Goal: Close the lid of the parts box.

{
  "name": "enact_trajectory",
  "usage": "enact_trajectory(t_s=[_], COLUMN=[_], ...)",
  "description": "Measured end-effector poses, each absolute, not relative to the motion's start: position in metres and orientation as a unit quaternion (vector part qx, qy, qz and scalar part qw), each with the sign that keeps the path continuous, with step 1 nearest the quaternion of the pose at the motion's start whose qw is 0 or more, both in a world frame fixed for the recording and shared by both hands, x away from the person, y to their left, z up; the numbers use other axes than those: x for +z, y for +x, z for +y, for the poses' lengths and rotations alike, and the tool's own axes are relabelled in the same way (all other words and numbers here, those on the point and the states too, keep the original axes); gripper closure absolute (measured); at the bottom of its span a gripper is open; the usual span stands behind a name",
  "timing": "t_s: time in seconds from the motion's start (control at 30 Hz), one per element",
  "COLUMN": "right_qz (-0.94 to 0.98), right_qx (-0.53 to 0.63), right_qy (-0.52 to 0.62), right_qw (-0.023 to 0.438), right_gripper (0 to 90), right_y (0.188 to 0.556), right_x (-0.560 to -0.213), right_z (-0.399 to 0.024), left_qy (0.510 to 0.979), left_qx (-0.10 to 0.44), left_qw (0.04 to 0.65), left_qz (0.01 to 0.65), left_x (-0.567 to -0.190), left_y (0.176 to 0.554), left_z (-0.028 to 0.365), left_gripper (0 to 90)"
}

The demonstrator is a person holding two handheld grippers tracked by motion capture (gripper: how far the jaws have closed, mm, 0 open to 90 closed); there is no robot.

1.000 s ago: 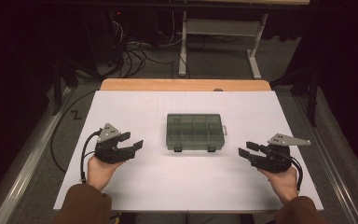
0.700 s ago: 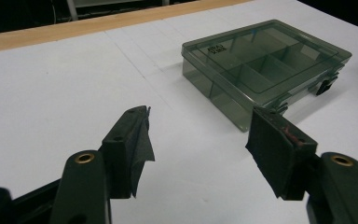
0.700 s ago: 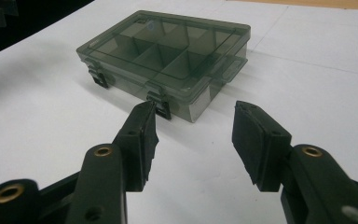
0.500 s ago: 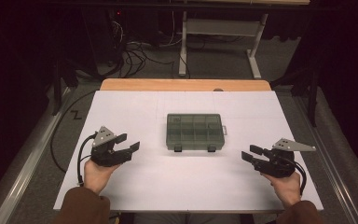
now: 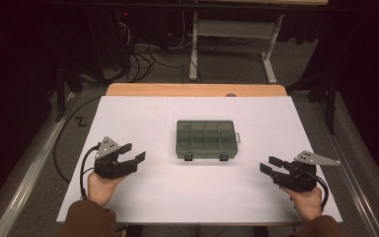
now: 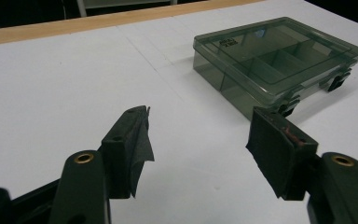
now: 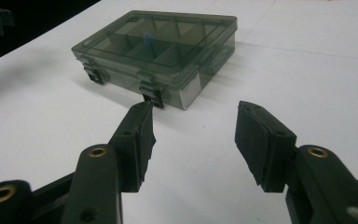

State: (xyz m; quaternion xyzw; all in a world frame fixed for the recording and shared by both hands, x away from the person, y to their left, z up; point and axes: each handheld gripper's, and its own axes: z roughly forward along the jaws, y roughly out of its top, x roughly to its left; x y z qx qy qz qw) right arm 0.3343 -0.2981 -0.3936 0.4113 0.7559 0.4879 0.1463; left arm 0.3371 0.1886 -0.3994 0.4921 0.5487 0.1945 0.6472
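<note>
Now the closed compartment box [image 5: 206,139] is seen lying mid-bench [image 5: 177,197], latches toward the person; the left tongs [image 5: 132,154] are held apart, empty, well left of it; the right tongs [image 5: 270,165] have just been opening, nothing between them, well right of it.

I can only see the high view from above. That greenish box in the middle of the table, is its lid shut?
Observer: Yes. In the left gripper view the clear lid lies flat on the compartment box, with dividers showing through it.
Operator: What keeps it shut?
Observer: Two dark latches on its front edge, in the right gripper view.
Operator: Is either tool holding anything?
Observer: No. The left gripper and right gripper stand open, jaws empty, short of the box.
</note>
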Motion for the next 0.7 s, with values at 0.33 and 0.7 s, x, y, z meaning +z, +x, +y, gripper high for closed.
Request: enact_trajectory(t_s=[0.33, 0.7], right_qz=[0.746, 0.739], right_qx=[0.489, 0.489], right_qy=[0.425, 0.434], right_qw=[0.153, 0.164], right_gripper=[46.8, 45.7], right_y=[0.331, 0.328], right_x=[-0.4, -0.408], right_z=[-0.307, -0.317], left_qy=[0.488, 0.487], left_qx=[0.199, 0.202], left_qw=[0.646, 0.646], left_qz=[0.552, 0.552], left_x=[-0.407, -0.419], left_y=[0.336, 0.333], left_z=[0.19, 0.189], left_gripper=[38.4, 38.4])
